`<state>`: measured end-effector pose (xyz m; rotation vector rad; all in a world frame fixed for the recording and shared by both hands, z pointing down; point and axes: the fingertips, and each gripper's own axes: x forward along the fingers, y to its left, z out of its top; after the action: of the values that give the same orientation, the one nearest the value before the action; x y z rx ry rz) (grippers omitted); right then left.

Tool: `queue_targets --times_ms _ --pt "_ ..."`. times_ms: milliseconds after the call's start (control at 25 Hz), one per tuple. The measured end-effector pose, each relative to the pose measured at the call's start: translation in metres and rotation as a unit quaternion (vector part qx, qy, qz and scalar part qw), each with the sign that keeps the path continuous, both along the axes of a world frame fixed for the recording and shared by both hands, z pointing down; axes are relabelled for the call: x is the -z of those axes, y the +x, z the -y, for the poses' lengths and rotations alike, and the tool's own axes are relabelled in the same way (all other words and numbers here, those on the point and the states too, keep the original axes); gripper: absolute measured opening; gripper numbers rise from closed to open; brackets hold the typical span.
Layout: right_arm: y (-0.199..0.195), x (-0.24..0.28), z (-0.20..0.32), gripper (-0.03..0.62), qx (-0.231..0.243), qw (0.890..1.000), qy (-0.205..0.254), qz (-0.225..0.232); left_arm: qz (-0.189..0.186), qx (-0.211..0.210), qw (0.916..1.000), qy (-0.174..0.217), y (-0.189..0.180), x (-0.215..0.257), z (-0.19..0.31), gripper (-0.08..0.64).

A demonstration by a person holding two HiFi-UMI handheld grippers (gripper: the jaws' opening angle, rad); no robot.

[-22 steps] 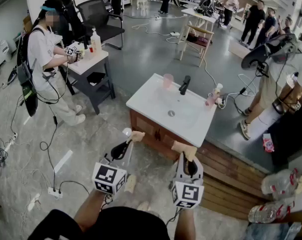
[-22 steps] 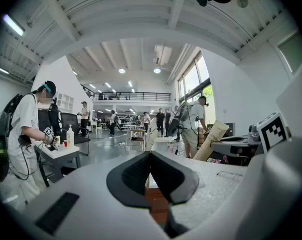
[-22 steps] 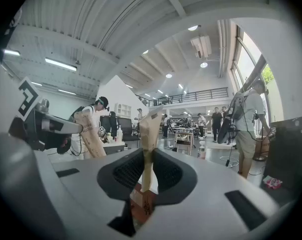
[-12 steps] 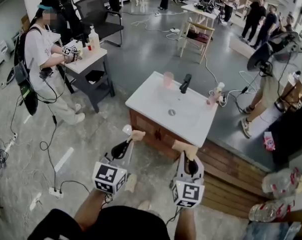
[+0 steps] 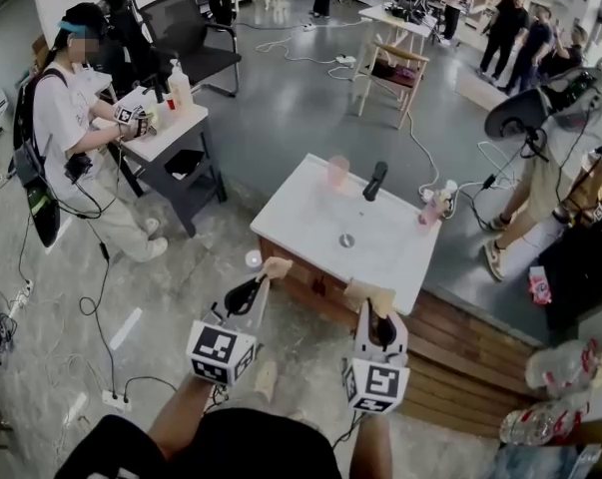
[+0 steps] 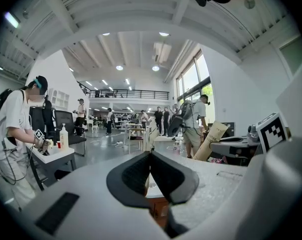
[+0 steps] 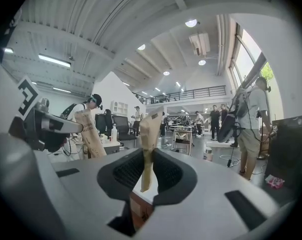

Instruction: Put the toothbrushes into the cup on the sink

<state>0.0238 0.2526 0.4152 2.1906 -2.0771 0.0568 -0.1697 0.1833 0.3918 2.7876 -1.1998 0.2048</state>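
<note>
White sink top [image 5: 302, 220] is carrying the pink cup [image 5: 337, 169] beside the black faucet [image 5: 375, 180]. Short of the sink, the left gripper [image 5: 262, 279] is clamping fully closed on a paper-wrapped toothbrush [image 5: 276, 266]. The right gripper [image 5: 370, 308] is pinching a second wrapped toothbrush [image 5: 363, 294], its jaws parted only by the packet. A person in white [image 5: 66, 128] is working at a side table [image 5: 171, 133].

The head view looks forward and steeply down from above the person's shoulders, at mid range from the sink [image 5: 310, 208]. Each gripper view sits low, directly behind its own jaws, and faces level to slightly upward. All three views share the sink's near edge and the side table [image 5: 171, 133] beyond.
</note>
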Motion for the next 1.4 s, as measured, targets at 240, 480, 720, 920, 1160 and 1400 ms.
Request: queue_targets --times_ms 240,480,720,920,1160,1400 --pt "-0.015 0.001 0.049 0.052 -0.009 1.0 -0.002 -0.006 -0.003 -0.013 0.9999 0.001 -0.012 0.001 0.053 0.003" --pt "-0.026 0.003 0.085 0.052 -0.031 0.999 -0.001 -0.011 -0.005 -0.036 0.9993 0.006 -0.024 0.002 0.096 0.003" --pt "-0.022 0.003 0.103 0.052 -0.043 0.999 0.001 -0.016 -0.006 -0.052 0.9986 0.012 -0.018 -0.001 0.117 0.003" --pt "-0.014 0.006 0.113 0.052 -0.05 0.999 0.002 -0.019 -0.01 -0.062 0.9979 0.014 -0.009 0.002 0.128 0.003" --pt "0.0 0.002 0.133 0.052 -0.048 0.999 0.005 -0.022 -0.013 -0.058 0.9981 0.015 0.003 -0.002 0.149 0.003" --pt "0.025 0.0 0.169 0.052 -0.038 0.999 0.007 -0.021 -0.014 -0.047 0.9987 0.014 0.028 -0.005 0.18 0.003"
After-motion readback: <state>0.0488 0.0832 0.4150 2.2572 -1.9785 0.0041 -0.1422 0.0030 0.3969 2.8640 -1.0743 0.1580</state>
